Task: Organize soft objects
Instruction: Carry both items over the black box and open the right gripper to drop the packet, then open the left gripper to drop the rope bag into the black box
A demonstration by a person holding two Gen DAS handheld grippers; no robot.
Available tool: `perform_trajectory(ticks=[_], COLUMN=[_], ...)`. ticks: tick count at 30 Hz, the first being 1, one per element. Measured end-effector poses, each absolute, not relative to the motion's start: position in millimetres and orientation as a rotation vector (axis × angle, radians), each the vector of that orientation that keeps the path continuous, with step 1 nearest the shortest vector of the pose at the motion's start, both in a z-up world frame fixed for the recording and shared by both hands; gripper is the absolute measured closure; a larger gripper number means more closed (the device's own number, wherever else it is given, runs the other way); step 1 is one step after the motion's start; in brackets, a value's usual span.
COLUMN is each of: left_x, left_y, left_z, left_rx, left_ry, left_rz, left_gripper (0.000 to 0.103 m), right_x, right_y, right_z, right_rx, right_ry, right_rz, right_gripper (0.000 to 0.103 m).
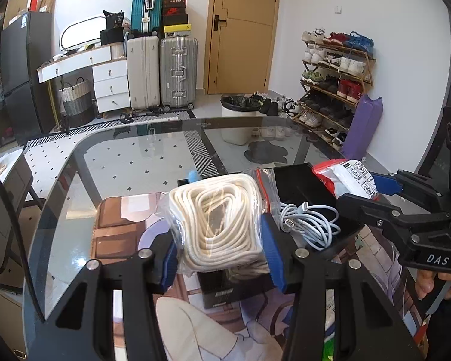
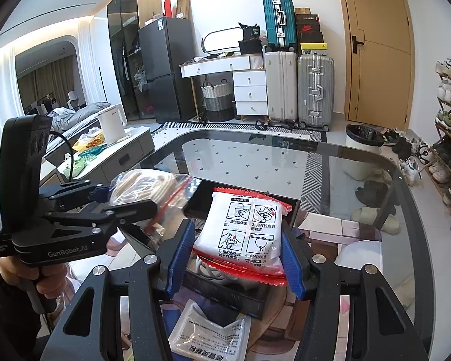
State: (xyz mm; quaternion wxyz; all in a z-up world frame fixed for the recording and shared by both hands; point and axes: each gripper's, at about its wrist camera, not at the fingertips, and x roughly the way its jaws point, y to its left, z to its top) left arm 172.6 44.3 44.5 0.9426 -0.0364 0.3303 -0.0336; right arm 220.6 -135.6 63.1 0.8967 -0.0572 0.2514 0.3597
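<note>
The left gripper [image 1: 221, 249] is clenching the rope bag [image 1: 216, 225], the right gripper [image 2: 237, 258] the packet [image 2: 245, 237]; both are hanging directly over the black box [image 1: 303, 189].

Left black plastic two-finger gripper [image 1: 221, 258]: ribbed blue pads [image 1: 274, 258], silver round screws [image 1: 301, 252], white "GenRobot.AI" lettering on its body. Right black plastic two-finger gripper [image 2: 236, 258]: same build, "DAS" marking; bare-skinned hand [image 1: 436, 282] grips handle.
</note>
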Motion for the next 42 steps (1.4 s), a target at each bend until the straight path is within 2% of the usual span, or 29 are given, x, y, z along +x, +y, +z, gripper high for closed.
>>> perform_trajectory(ticks=[26, 28, 30, 31, 36, 38, 40, 42], left_x=[194.8, 194.9, 194.6, 194.7, 194.2, 194.3, 192.1, 189.2], left_y=[21.6, 21.8, 21.6, 22.2, 21.9, 20.7, 19.6, 18.1], left_z=[27.4, 28.5, 29.6, 29.3, 30.0, 30.5, 31.2, 32.3], left_rx=[-0.010, -0.013, -0.017, -0.018, -0.015, -0.015, -0.007, 0.010], left_ry=[0.738, 0.739, 0.741, 0.741, 0.740, 0.740, 0.738, 0.732], left_rz=[-0.095, -0.097, -0.098, -0.098, -0.095, -0.098, -0.098, -0.096], left_gripper=[0.054, 0.054, 0.054, 0.054, 0.050, 0.049, 0.046, 0.038], right_x=[263.3, 266.0, 266.7, 266.3, 259.3, 256.4, 253.2, 249.9], right_y=[-115.2, -114.1, -113.7, -114.2, -121.1, -125.3, -131.3, -138.3], right_z=[47.0, 45.9, 45.7, 46.4, 49.8, 49.1, 47.6, 45.9], right_rx=[-0.085, -0.083, -0.084, -0.082, -0.087, -0.086, -0.079, -0.072], right_ry=[0.558, 0.564, 0.561, 0.557, 0.533, 0.533, 0.530, 0.531], right_rz=[0.737, 0.740, 0.733, 0.731, 0.725, 0.720, 0.712, 0.702], right_gripper=[0.046, 0.043, 0.029, 0.026, 0.021, 0.016, 0.013, 0.007])
